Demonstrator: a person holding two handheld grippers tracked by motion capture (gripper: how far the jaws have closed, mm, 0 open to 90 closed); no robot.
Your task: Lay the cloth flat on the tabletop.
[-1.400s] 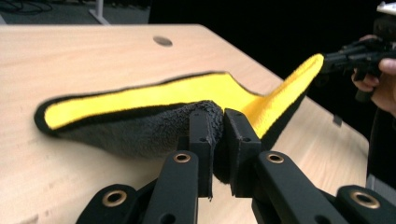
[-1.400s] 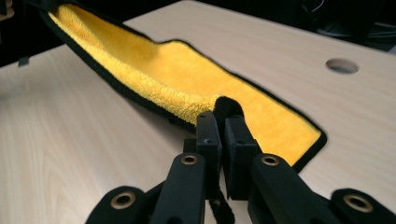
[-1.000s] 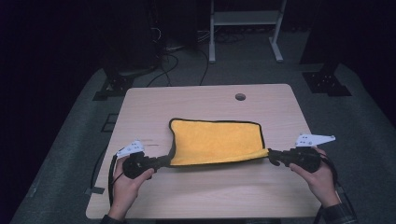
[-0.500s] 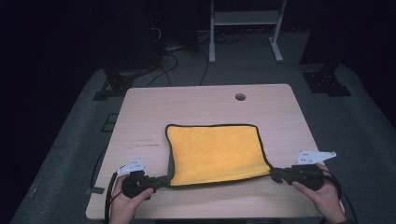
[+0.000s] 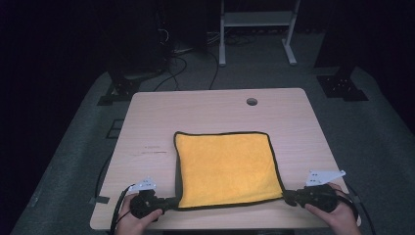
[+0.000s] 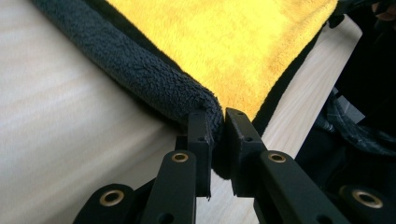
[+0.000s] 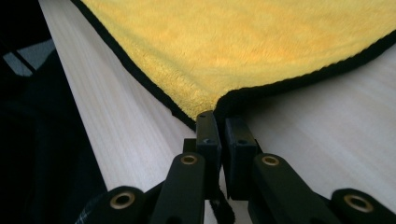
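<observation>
A yellow cloth (image 5: 226, 169) with a dark border lies spread flat on the pale wooden worktop (image 5: 205, 112), in the near half and about centred between the sides. It is close to square, a little wider than deep, with its edges running nearly parallel to the worktop's edges; the near edge sits close to the worktop's front edge. Along its left side the dark grey underside is rolled up into a thin strip.

The left gripper (image 5: 172, 202) sits at the cloth's near left corner, its jaws closed tight on that corner; in the left gripper view the rolled dark edge of the cloth (image 6: 154, 74) runs right into the pinch of the gripper (image 6: 219, 130). The right gripper (image 5: 286, 197) is at the near right corner, jaws likewise clamped on the cloth; in the right gripper view the corner's black hem (image 7: 280, 84) disappears between them at the gripper (image 7: 222, 126). Both grippers point inward toward each other along the cloth's near edge.

A small round hole (image 5: 251, 102) sits in the worktop near its far edge, well apart from the cloth.
</observation>
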